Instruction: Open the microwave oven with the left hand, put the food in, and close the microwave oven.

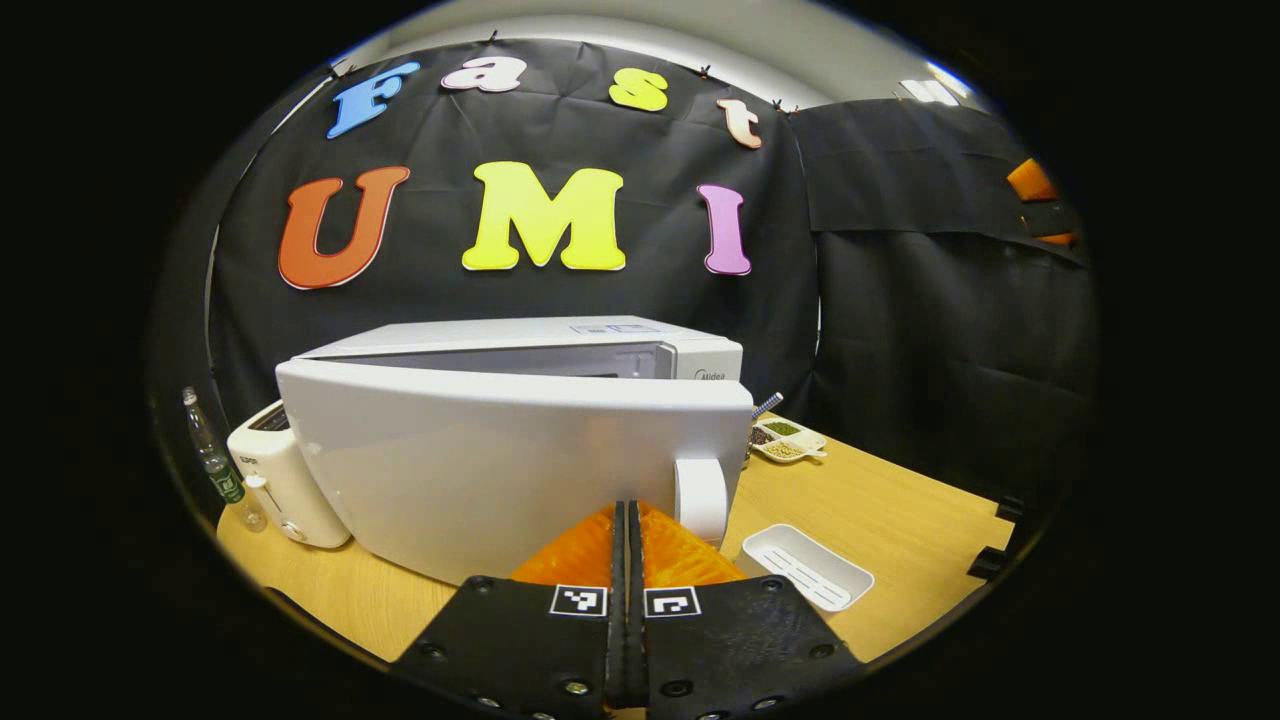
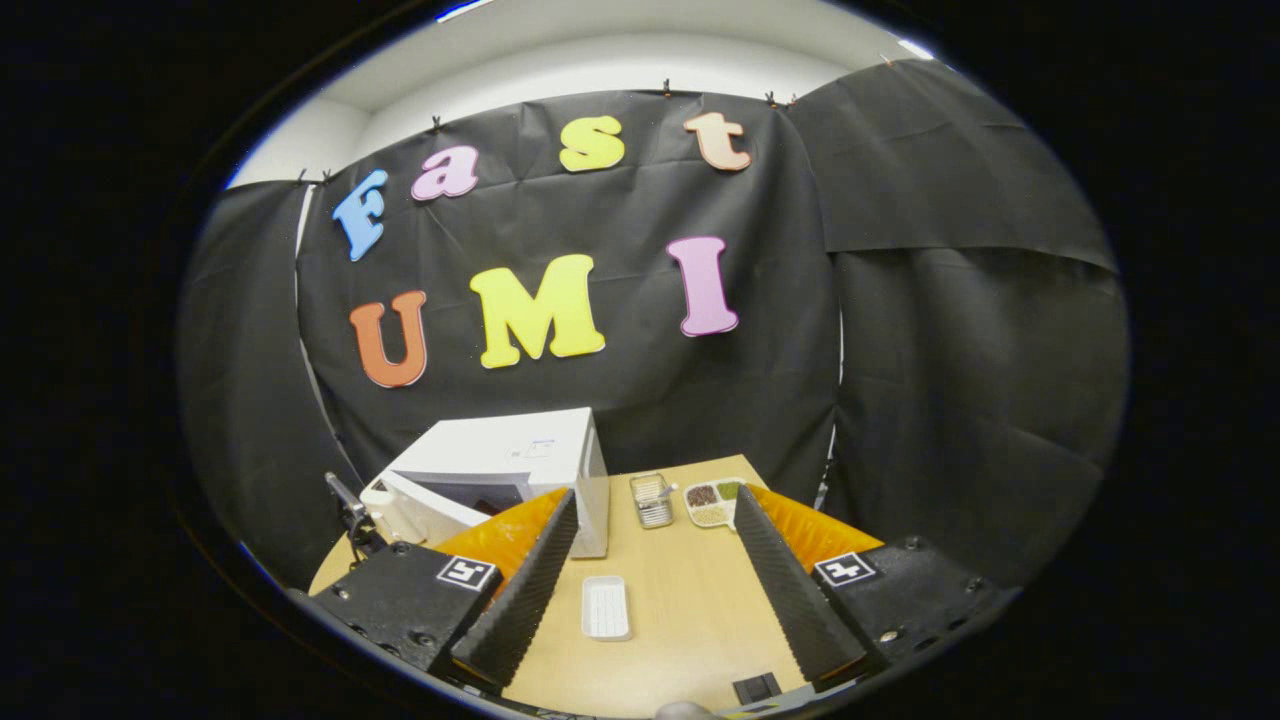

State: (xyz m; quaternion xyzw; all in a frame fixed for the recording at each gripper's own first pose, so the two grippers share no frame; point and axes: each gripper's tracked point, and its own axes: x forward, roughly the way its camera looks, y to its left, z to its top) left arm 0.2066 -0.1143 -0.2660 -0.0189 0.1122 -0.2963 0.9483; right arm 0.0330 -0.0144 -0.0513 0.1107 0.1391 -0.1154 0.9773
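The white microwave (image 1: 520, 345) stands on the wooden table, its door (image 1: 500, 470) swung partly open toward me. Its white handle (image 1: 700, 498) sits at the door's right edge. My left gripper (image 1: 627, 512) is shut with nothing between its fingers, close in front of the door and just left of the handle. In the right gripper view the microwave (image 2: 520, 455) lies farther off at the left with its door (image 2: 425, 508) ajar. My right gripper (image 2: 655, 500) hangs open and empty above the table. A small white ribbed tray (image 2: 606, 607) lies on the table below it.
A white toaster (image 1: 285, 480) and a clear bottle (image 1: 212, 455) stand left of the microwave. A divided dish of grains (image 1: 790, 440) and the white tray (image 1: 810, 567) lie to its right. A wire basket (image 2: 652, 500) sits by the dish (image 2: 712, 503).
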